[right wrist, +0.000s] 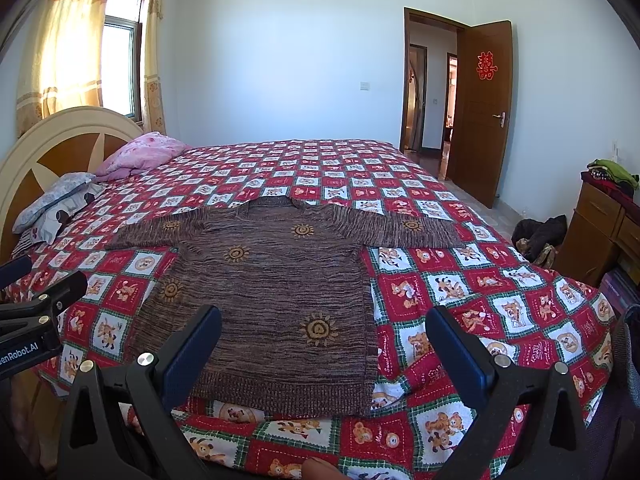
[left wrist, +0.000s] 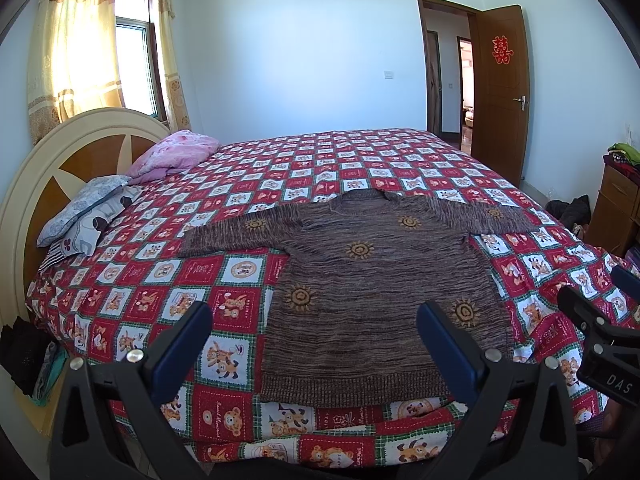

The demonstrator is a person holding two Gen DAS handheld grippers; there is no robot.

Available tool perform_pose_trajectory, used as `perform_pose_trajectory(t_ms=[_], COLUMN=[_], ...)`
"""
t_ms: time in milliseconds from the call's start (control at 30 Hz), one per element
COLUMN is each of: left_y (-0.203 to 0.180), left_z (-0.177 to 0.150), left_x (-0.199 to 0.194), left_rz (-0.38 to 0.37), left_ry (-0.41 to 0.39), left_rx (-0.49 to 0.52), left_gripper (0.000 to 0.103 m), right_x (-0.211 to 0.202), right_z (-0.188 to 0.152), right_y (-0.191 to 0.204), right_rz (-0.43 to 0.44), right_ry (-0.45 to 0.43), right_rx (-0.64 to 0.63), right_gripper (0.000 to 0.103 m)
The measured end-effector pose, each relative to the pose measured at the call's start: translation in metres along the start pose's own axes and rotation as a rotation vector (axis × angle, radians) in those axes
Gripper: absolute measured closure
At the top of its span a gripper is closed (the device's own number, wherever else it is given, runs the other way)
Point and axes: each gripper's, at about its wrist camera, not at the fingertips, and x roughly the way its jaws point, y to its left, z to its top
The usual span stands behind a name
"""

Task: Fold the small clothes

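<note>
Both the left gripper (left wrist: 314, 340) and right gripper (right wrist: 324, 344) are spread wide, nothing grasped; the brown knitted sweater (left wrist: 372, 296) is left flat on the bed (left wrist: 400, 156).

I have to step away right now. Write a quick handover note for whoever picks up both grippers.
Left gripper: open, empty, hovering above the near edge of the bed.
Right gripper: open, empty, beside it.
Brown knit sweater: flat on the checked bedspread, both sleeves spread out sideways, hem nearest you, collar on the far side.
Done: garment laid out, no fold yet.
Left: fold the sleeves in, then the body.
</note>
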Motion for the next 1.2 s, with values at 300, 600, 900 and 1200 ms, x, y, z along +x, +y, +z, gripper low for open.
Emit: perform_pose_trajectory(t_ms=[300, 600, 900, 1200], left_y=[0.000, 0.000, 0.001, 0.003], left_z=[0.000, 0.000, -0.001, -0.006], left_x=[0.000, 0.000, 0.000, 0.013], left_rz=[0.000, -0.001, -0.001, -0.009], left_ry=[0.001, 0.001, 0.004, 0.025], left_rx=[0.000, 0.001, 0.001, 0.011], left_gripper=[0.000, 0.000, 0.000, 0.000], right_x=[0.001, 0.001, 0.003, 0.014], right_z=[0.000, 0.000, -0.002, -0.001], right_y=[0.000, 0.000, 0.000, -0.005], right_rz=[0.000, 0.000, 0.001, 0.010], right_ry=[0.002, 0.003, 0.006, -0.002], right_rx=[-0.001, -0.001, -0.005, -0.012], right_gripper=[0.001, 0.001, 0.001, 0.001])
